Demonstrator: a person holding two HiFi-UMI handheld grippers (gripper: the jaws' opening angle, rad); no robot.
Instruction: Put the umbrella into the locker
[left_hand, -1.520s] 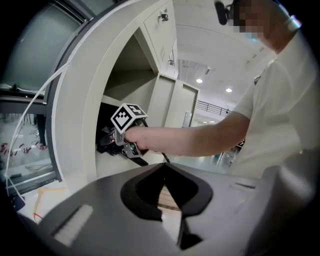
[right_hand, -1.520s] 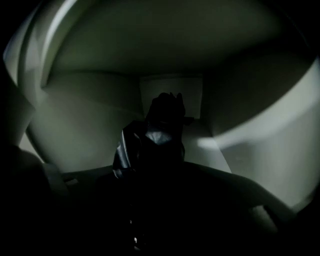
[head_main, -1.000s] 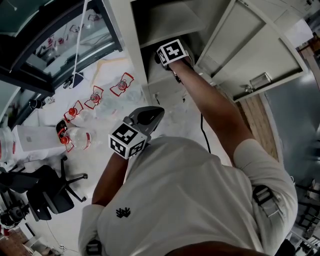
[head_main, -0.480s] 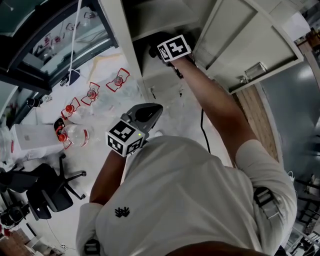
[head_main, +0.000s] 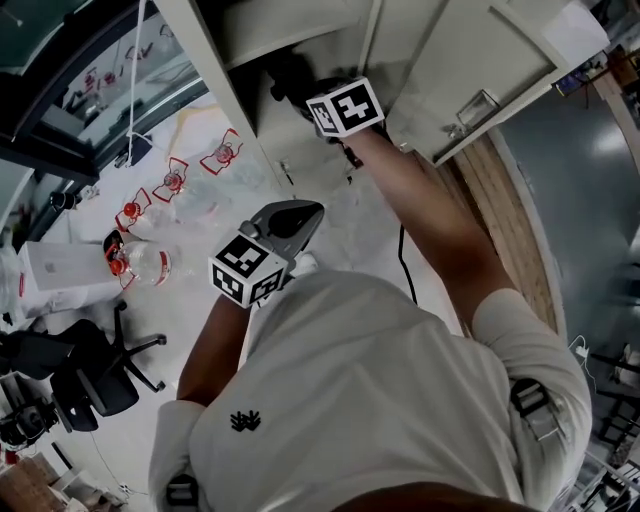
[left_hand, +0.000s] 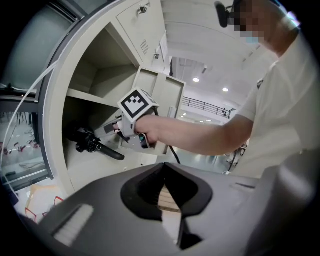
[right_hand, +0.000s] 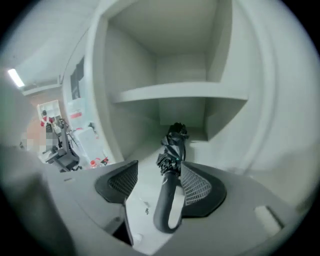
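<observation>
A folded black umbrella (right_hand: 172, 150) lies on the floor of the lower compartment of the pale locker (right_hand: 175, 92). Its curved handle (right_hand: 167, 205) points back between the jaws of my right gripper (right_hand: 159, 165), close to the right-hand jaw. That gripper is open, with a gap left of the handle. In the left gripper view the umbrella (left_hand: 92, 144) rests just below and beyond my right gripper (left_hand: 112, 129). In the head view the umbrella (head_main: 288, 78) shows dark inside the locker. My left gripper (head_main: 308, 213) hangs shut and empty near my chest.
The locker door (head_main: 470, 60) stands open to the right of my right arm. A shelf (right_hand: 177, 92) divides the locker above the umbrella. Bottles with red labels (head_main: 140, 265), a white box (head_main: 60, 265) and an office chair (head_main: 90, 375) stand on the floor at left.
The view has swung so the locker sits higher and further left. My right gripper has drawn back a little from the compartment, and the umbrella shows apart from it.
</observation>
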